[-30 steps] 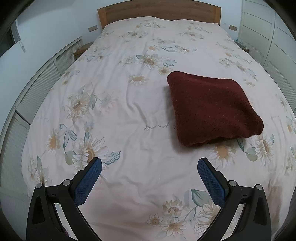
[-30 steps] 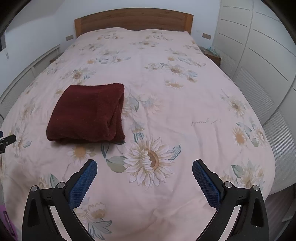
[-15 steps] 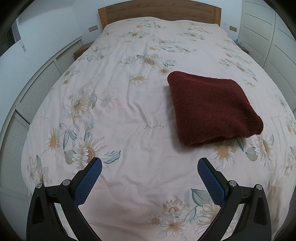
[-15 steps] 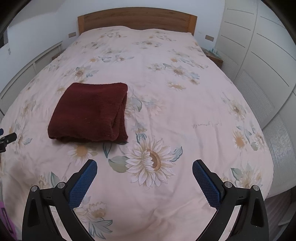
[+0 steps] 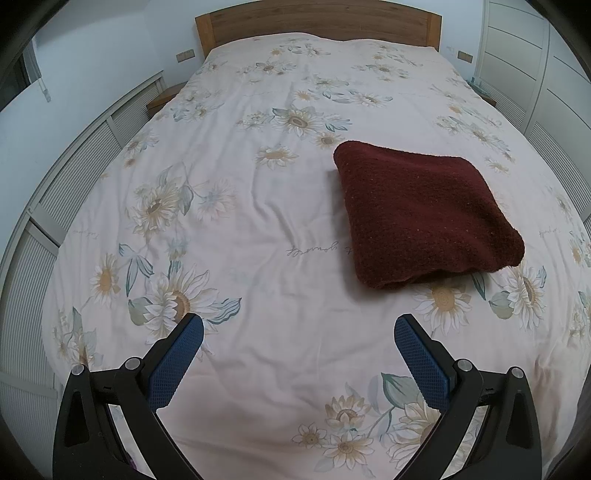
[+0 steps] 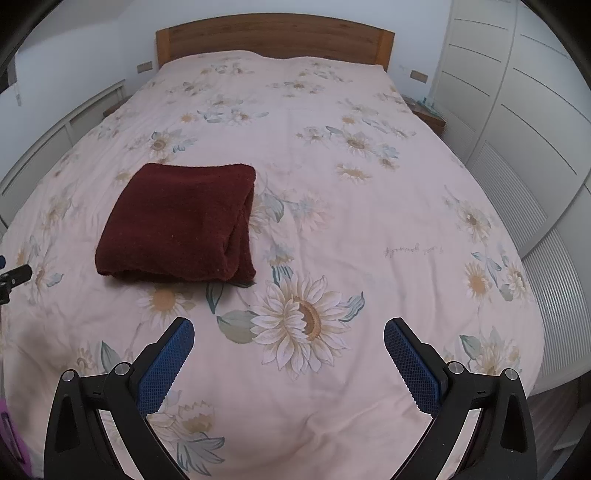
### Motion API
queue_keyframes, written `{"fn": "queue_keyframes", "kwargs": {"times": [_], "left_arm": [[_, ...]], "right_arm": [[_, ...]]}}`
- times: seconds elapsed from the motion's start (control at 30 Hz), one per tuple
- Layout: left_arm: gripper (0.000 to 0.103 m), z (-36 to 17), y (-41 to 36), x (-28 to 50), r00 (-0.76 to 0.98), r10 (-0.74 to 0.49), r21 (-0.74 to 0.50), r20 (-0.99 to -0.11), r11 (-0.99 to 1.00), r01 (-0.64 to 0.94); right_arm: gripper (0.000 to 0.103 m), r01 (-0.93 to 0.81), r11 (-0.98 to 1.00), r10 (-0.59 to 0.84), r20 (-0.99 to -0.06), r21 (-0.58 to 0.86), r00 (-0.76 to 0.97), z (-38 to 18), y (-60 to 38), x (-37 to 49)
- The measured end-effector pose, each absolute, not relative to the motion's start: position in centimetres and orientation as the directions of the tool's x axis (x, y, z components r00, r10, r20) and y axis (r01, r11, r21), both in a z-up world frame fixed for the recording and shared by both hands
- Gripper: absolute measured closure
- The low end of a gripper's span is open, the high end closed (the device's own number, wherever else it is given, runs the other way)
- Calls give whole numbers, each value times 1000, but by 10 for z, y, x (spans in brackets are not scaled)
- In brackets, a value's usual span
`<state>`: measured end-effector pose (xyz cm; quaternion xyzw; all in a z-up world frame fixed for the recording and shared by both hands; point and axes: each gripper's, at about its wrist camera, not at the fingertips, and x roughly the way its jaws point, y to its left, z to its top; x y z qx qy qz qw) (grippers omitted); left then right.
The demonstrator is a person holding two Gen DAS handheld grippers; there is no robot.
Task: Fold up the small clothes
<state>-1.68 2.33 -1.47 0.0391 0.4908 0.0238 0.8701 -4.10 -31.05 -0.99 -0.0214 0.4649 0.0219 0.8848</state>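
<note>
We find a bedroom with a wooden headboard (image 5: 317,18), white wardrobe doors (image 6: 517,92) along one wall, and a bed (image 5: 258,206) spread with a pale floral cover that carries the work. On that cover lies the one garment in view, a dark red knitted piece (image 5: 421,214), already gathered into a compact, roughly square packet; in the right wrist view the same garment (image 6: 177,221) shows stacked layers along its right edge, with the rounded fold at the near corner. It lies flat, about midway up the bed, and nothing touches it. The left gripper (image 5: 298,326) hangs above the near part of the cover with its blue-padded fingers (image 5: 173,363) spread wide and nothing between them. The right gripper (image 6: 289,328) stands likewise, fingers (image 6: 413,369) parted and empty, the garment ahead and to its left. In our judgement the folding of this item is complete or very nearly so, and the step in hand is the pause after release. No other clothes are in view. The next move, if any, calls for either a light squaring of the layered edge or bringing a fresh garment onto the bed.
</note>
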Motion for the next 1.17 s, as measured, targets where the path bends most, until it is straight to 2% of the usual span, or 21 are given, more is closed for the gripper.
{"fn": "queue_keyframes", "kwargs": {"times": [1.17], "left_arm": [[1,-15,14,-17,508,69,98,-859,995,30]], "right_arm": [[0,-80,997,26,-839,-21,543,-18,-307,-41]]}}
